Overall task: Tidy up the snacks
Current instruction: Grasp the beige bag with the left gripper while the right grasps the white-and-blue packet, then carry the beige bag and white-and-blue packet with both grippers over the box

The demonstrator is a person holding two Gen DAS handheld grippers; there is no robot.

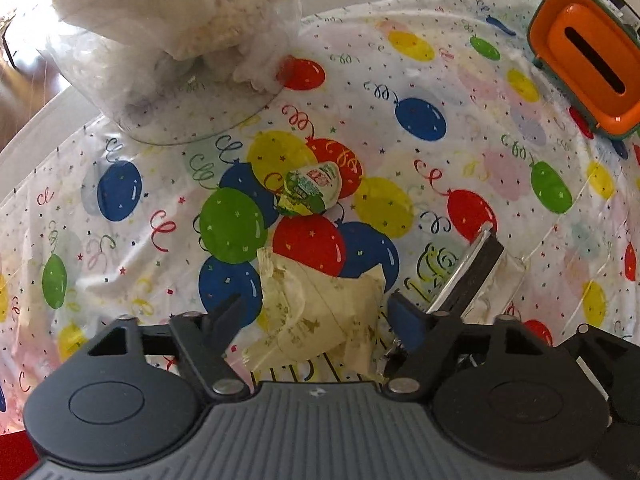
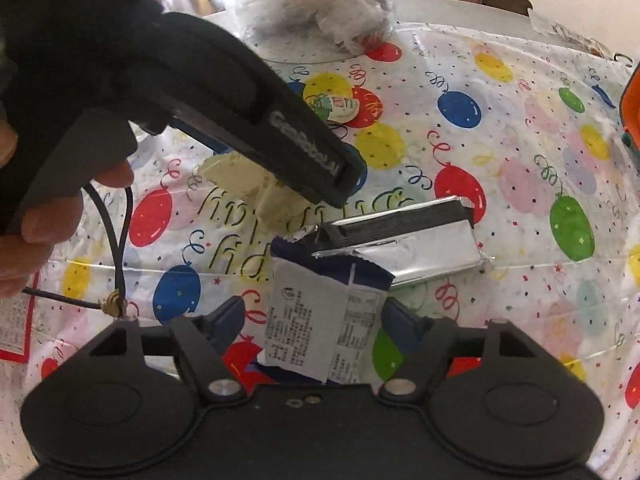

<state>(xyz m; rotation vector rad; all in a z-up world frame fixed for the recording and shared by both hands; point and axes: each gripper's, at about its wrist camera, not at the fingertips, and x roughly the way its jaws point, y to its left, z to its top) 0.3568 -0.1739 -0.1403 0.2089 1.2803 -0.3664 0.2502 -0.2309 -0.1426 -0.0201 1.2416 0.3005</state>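
Between the left fingers (image 1: 314,316) lies a cream snack packet (image 1: 320,320), half-wide, not yet pinched. Right fingers (image 2: 314,318) straddle a white-and-blue wrapper (image 2: 320,320) beside a silver bar (image 2: 416,240). Next, I judge, both must squeeze and lift. Balloon tablecloth (image 1: 440,80) covers the table; orange box (image 1: 588,60) far right.

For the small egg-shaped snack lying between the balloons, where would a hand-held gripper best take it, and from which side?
Grip the egg-shaped snack across its narrow middle, coming from above. It lies on its side on the tablecloth, alone, with bare cloth all round, so fingers can drop either side of it. Its rounded ends would likely slip out of the pads, so avoid pinching it end to end.
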